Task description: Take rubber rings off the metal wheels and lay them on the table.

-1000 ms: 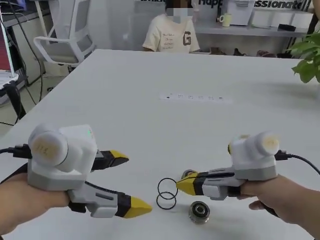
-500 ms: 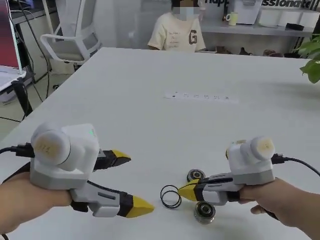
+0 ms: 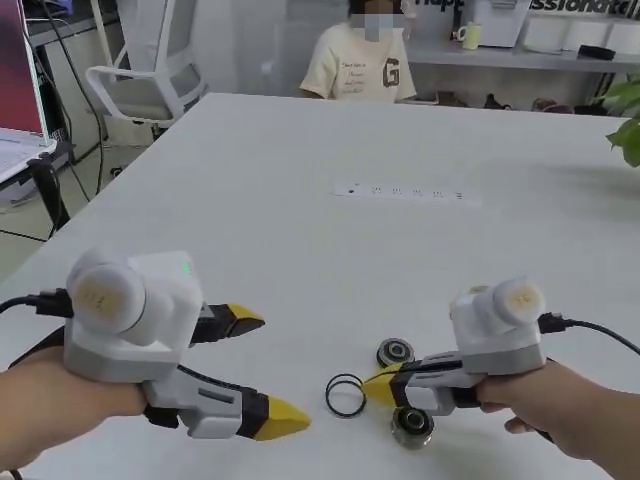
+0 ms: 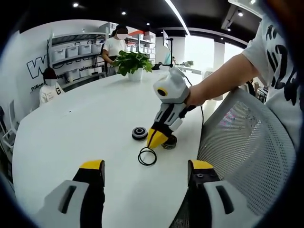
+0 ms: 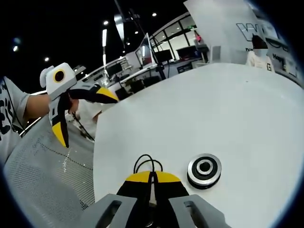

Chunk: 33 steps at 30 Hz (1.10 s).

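White table (image 3: 300, 240) runs from the bottom of the head view up to a person (image 3: 365, 68) seated at its far end.

At lower left of that view the left gripper (image 3: 262, 368) has its yellow-tipped jaws spread wide, with nothing between them. At lower right the right gripper (image 3: 378, 386) has its jaws pressed together. Their shared tip meets the edge of the rubber rings (image 3: 345, 395), but I cannot tell whether it pinches them.

The two thin black rings lie flat on the table, one overlapping the other, between the two grippers and well clear of the left one's tips. Being round, they show no long axis.

Just above the right gripper's tip, the far metal wheel (image 3: 395, 352) lies flat with its bore facing up. The near metal wheel (image 3: 412, 425) sits below the gripper, whose body covers its upper part, so I cannot tell which way it faces. Both wheels are right of the rings.

Farther up the table a socket strip (image 3: 405, 193) is set flush into the top. A mesh chair (image 3: 140, 85) stands at upper left, and leaves of a plant (image 3: 628, 125) show at the right edge.
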Available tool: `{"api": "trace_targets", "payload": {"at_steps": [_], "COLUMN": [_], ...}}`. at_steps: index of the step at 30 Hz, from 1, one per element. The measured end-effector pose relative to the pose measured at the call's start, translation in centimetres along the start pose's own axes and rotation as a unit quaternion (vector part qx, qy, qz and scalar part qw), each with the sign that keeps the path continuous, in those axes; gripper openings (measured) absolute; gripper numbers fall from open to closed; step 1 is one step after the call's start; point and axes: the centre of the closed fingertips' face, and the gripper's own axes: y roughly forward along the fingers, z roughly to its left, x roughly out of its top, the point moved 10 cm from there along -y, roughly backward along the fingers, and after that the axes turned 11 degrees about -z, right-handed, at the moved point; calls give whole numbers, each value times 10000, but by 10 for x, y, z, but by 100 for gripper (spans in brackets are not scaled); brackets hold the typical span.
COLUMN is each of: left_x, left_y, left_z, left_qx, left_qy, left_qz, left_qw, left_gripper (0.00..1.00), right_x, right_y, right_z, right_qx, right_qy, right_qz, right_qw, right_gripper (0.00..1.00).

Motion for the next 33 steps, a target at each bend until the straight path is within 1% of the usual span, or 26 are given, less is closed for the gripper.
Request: {"api": "trace_targets", "payload": {"at_steps": [2, 9, 11, 12, 17, 22, 27, 33], "left_x": [0, -1, 0, 0, 2, 7, 12, 17], "left_y": [0, 2, 3, 3, 7, 13, 21, 35], "left_z": [0, -1, -1, 0, 1, 2, 5, 6], "left_qx": [-8, -32, -43, -47, -116, -173, -224, -315], "left_qy": [-6, 7, 5, 13, 37, 67, 100, 119], "left_qz": [8, 31, 27, 27, 95, 82, 64, 55], "left_qw": [10000, 10000, 10000, 10000, 9999, 9998, 9997, 9994], "left_gripper": [69, 69, 69, 68, 68, 68, 67, 66], "right_x": [-1, 1, 4, 7, 17, 25, 29, 27], "right_y": [0, -3, -6, -8, -18, -30, -43, -59], "right_z": [-1, -2, -3, -3, -4, -6, -8, -12], "right_qx": [-74, -129, -144, -154, -216, -330, -457, -669], "right_qy": [-110, -145, -155, -153, -136, -156, -179, -190], "right_qz": [32, -13, -90, -170, -460, -712, -913, -1064], "right_qw": [9999, 9998, 9997, 9996, 9986, 9968, 9946, 9919], "right_gripper": [1, 10, 12, 12, 14, 15, 17, 18]}}
